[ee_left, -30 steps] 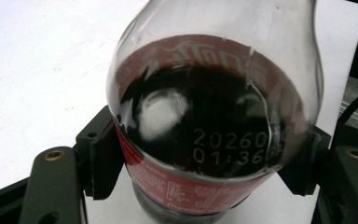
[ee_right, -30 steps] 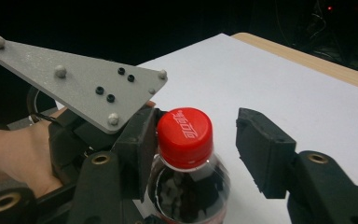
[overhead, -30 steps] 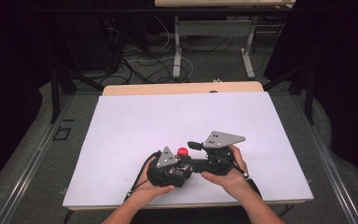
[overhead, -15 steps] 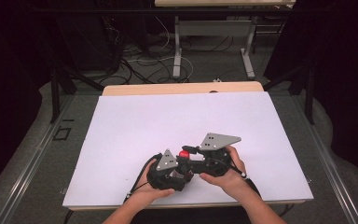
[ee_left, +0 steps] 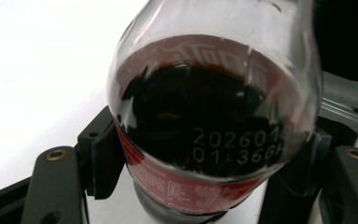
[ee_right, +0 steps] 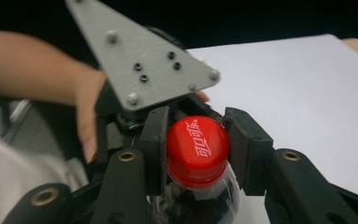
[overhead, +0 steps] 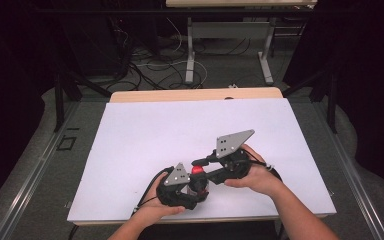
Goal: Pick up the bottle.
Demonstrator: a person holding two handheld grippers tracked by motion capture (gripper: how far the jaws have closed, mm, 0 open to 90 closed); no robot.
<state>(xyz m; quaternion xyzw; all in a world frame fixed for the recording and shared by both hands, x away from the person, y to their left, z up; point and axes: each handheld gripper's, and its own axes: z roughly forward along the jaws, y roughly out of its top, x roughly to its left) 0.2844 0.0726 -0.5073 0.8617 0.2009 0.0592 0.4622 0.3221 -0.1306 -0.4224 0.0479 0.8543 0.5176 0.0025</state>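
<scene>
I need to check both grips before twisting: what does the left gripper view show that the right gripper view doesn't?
The left gripper view shows the bottle body up close: dark drink behind clear plastic, a printed date code, the red label, and the left tool with a pad against each side of it. The right gripper view shows the red cap between the right tool's pads, the left one touching, plus the other tool's grey plate and the hand holding it. Both show the same bottle and the white table.
</scene>
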